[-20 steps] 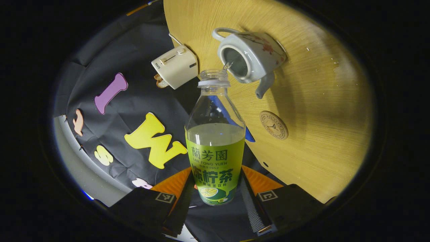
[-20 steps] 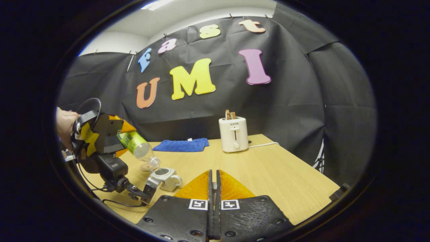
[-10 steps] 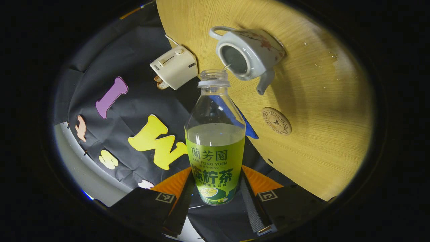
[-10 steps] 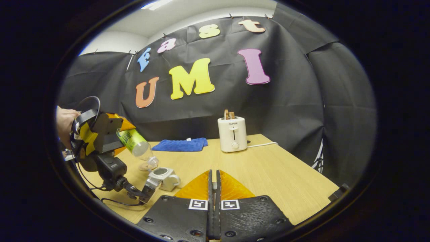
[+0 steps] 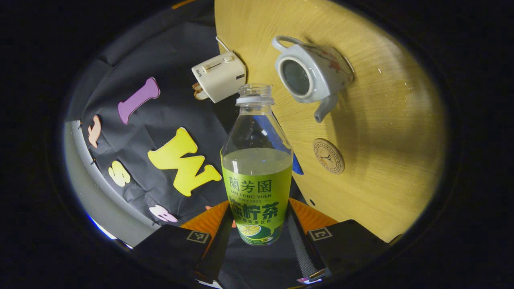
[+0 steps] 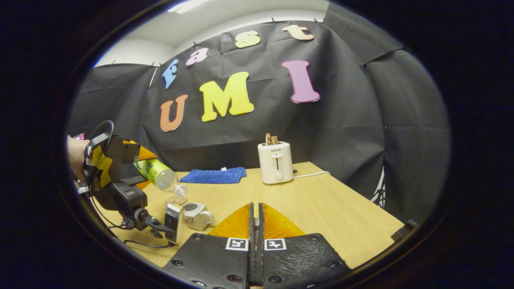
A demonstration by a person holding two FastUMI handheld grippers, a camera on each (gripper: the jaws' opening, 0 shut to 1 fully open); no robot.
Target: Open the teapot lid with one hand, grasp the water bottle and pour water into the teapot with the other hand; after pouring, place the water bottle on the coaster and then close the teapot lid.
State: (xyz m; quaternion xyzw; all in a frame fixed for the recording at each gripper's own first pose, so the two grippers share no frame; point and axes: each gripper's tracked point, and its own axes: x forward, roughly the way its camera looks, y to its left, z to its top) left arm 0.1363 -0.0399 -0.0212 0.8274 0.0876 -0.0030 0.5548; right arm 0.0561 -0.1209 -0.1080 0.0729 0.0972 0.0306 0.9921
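Observation:
My left gripper (image 5: 257, 214) is shut on a clear water bottle (image 5: 257, 176) with a green label, about half full and uncapped. Its mouth points toward the white teapot (image 5: 317, 76), which stands on the table with its lid off and its opening bare. No water runs between them. A round wooden coaster (image 5: 328, 155) lies near the teapot's spout. In the right gripper view the left gripper (image 6: 136, 164) holds the bottle (image 6: 158, 174) tilted above the teapot (image 6: 196, 214). My right gripper (image 6: 255, 218) is shut over the table, well right of the teapot; no lid shows between its fingers.
A white toaster (image 6: 275, 162) with bread in it stands at the back of the wooden table (image 6: 321, 208), its cord trailing right. A blue cloth (image 6: 213, 175) lies at the back left. A hand (image 6: 74, 154) holds the left gripper; a cable hangs below it.
The thin stream from the bottle's mouth into the teapot has stopped. The bottle has tipped back toward level and its mouth has drawn away from the opening. The right gripper has hardly moved.

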